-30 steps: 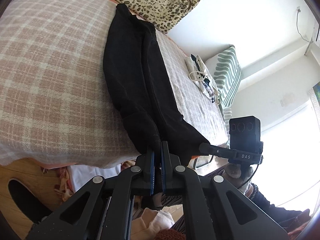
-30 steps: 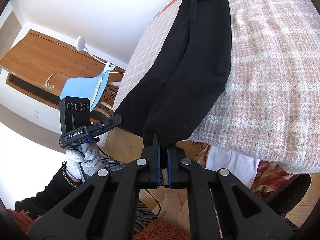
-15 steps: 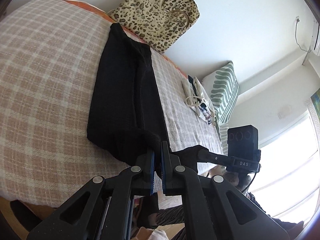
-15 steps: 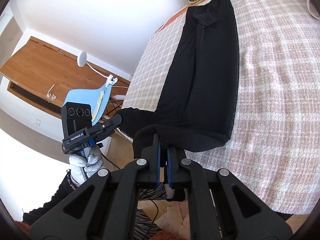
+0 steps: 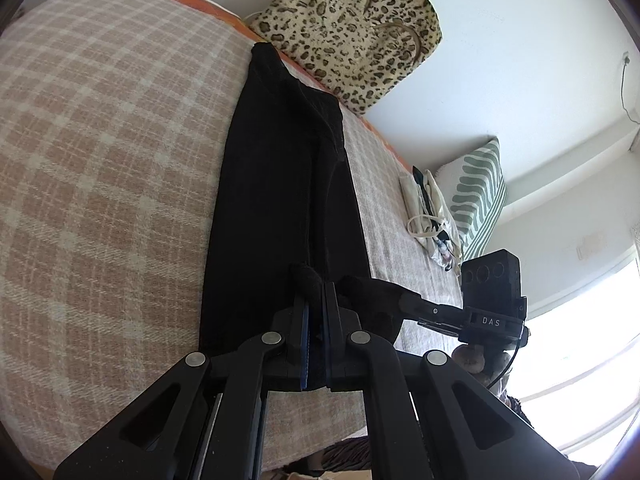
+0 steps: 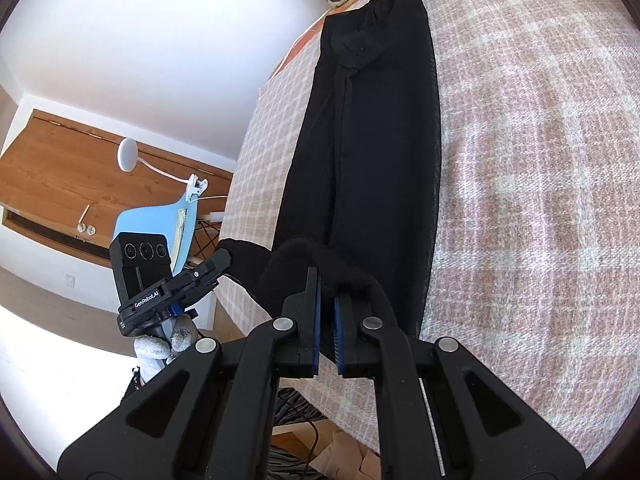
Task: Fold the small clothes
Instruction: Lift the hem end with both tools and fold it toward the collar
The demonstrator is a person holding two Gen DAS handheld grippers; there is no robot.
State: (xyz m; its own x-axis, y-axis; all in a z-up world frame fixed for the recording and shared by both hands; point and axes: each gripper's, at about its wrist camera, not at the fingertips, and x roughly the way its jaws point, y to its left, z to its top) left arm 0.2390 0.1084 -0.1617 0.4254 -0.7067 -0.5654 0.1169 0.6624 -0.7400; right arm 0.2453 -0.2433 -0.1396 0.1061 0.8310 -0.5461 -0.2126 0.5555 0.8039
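Observation:
A pair of black trousers [image 5: 280, 184] lies lengthwise on the pink plaid bed [image 5: 100, 160], waistband far, legs toward me. My left gripper [image 5: 315, 292] is shut on the hem of one leg and holds it above the trousers. My right gripper [image 6: 327, 284] is shut on the other hem of the trousers [image 6: 372, 140], also lifted over the fabric. Each gripper shows in the other's view: the right one [image 5: 404, 300] and the left one [image 6: 220, 260], both pinching black cloth.
A leopard-print bag [image 5: 348, 28] stands at the bed's far edge against the wall. A tote bag [image 5: 428, 208] and a green striped pillow [image 5: 476, 196] lie to the right. A blue chair [image 6: 160, 216] and a white lamp [image 6: 128, 154] stand left of the bed.
Both grippers have carried the trouser hems up from the bed's near edge and forward over the trousers, doubling the legs back toward the waistband.

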